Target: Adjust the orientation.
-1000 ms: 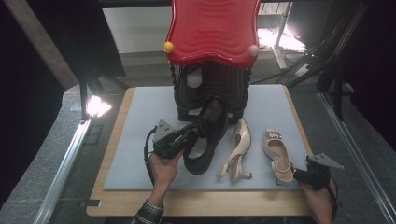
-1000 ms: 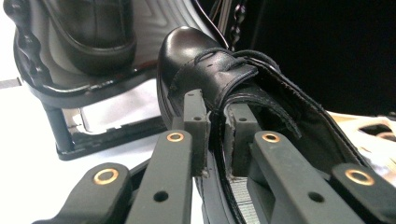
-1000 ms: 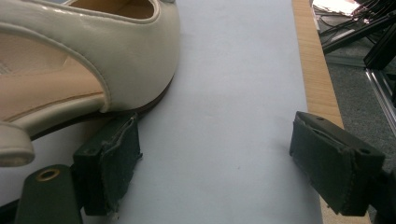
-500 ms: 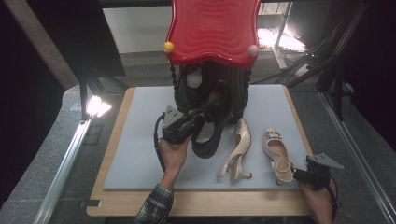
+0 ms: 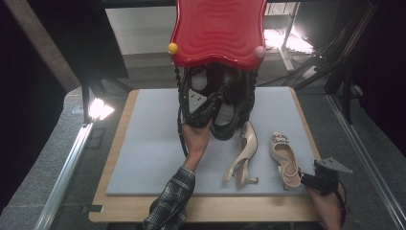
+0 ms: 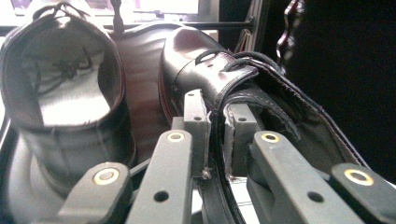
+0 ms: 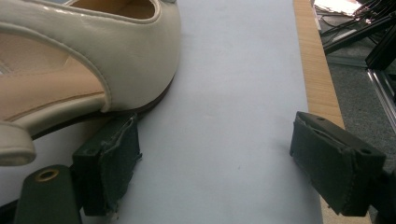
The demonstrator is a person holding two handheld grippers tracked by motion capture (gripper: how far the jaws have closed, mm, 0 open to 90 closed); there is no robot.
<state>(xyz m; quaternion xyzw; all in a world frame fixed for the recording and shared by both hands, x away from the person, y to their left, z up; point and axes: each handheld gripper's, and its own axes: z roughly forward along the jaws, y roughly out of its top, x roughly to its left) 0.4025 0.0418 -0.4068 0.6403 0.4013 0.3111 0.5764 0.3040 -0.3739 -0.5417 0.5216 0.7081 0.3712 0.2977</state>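
The left gripper [image 5: 203, 103] is clamping its jaws on the rim of a black leather shoe [image 5: 229, 112], carrying it by that edge under the red rack [image 5: 218, 31] beside its mate [image 6: 60, 88]. The right gripper [image 5: 321, 181] is resting wide open, gripping nothing, beside the cream sandal [image 5: 283, 155] on the grey mat [image 5: 143, 143].

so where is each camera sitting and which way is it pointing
High view: above the person's edge of the table, looking forward and down at the grey mat, red rack and both forearms.
Left gripper view: on the left tool, looking along its jaws, clamped on a black shoe.
Right gripper view: on the right tool, low over the mat, jaws open beside a cream sandal.
Shared: high and left gripper views both show the black shoe.
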